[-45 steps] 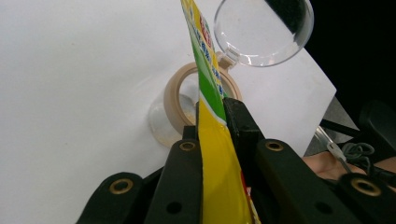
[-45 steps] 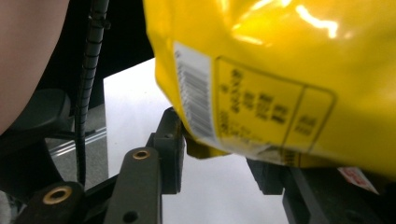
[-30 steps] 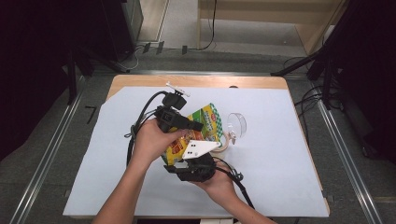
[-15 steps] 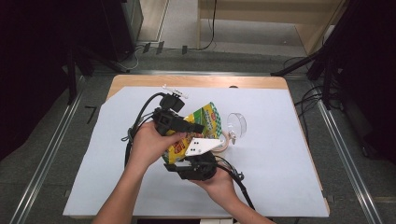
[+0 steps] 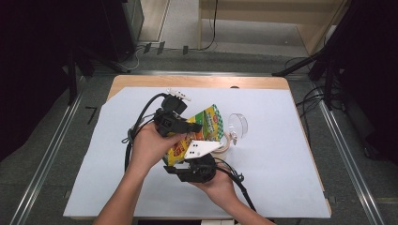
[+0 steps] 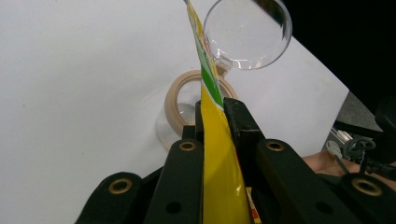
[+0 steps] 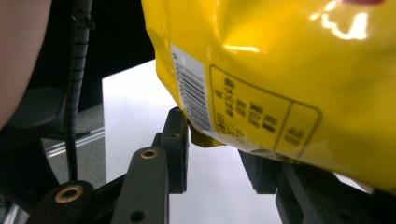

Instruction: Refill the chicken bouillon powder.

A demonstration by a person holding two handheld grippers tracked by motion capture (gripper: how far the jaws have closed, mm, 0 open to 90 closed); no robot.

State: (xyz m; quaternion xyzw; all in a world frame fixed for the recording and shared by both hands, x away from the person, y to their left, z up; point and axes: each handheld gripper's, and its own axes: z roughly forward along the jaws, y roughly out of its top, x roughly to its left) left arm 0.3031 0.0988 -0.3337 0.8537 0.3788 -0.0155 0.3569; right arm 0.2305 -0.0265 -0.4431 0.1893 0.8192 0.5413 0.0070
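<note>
Clamping the yellow snack bag (image 6: 219,154) edge-on, the left tool (image 5: 195,127) holds it above the table (image 5: 281,154), at nine o'clock of the tape roll (image 6: 180,100). Right tool (image 7: 219,140) brackets the bag's lower corner, unclenched; opening seems not yet done.

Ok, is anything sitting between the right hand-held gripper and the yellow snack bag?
Nothing visible. In the right gripper view the yellow snack bag hangs with its bottom corner dipping between the open jaws of the right hand-held gripper. The left hand-held gripper is clamped on the bag's edge.
</note>
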